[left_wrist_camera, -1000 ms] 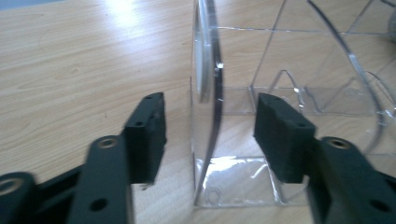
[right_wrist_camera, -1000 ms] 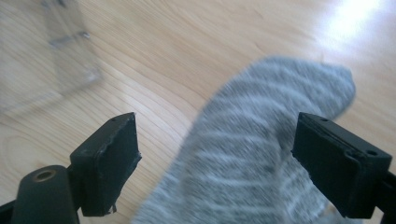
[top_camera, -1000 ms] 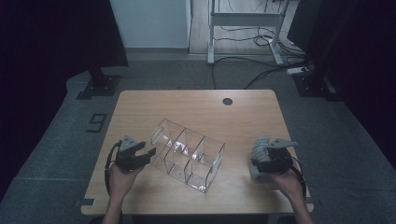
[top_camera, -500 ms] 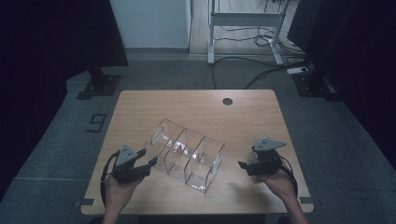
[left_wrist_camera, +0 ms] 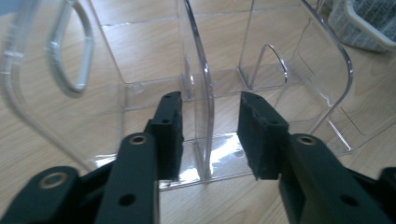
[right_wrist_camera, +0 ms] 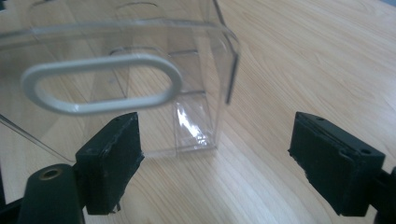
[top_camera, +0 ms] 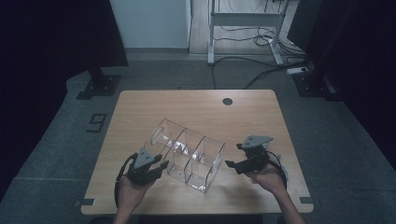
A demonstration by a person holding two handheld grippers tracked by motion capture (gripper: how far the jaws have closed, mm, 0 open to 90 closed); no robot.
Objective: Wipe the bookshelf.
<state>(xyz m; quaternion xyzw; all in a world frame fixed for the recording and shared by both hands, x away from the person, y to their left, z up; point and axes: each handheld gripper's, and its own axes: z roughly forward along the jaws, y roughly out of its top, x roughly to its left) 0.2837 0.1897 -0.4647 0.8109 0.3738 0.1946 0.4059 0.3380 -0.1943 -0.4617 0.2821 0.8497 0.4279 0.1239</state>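
A clear acrylic organizer with three compartments lies slantwise on the wooden table. My left gripper is at its near left side. In the left gripper view one thin divider wall stands between the pads; the jaws have just been closing, and a gap still shows on each side of the wall. My right gripper is beside the organizer's right end. It stands wide open in front of the end wall with the oval handle hole, touching nothing.
A small dark round hole sits in the tabletop near the far edge. Bare wood lies around the organizer on all sides. Behind the table a white metal frame and cables are on the grey floor.
My left gripper has shifted toward the near right, onto the organizer's side. My right gripper has moved left, up to the organizer's right end. The organizer has not moved.
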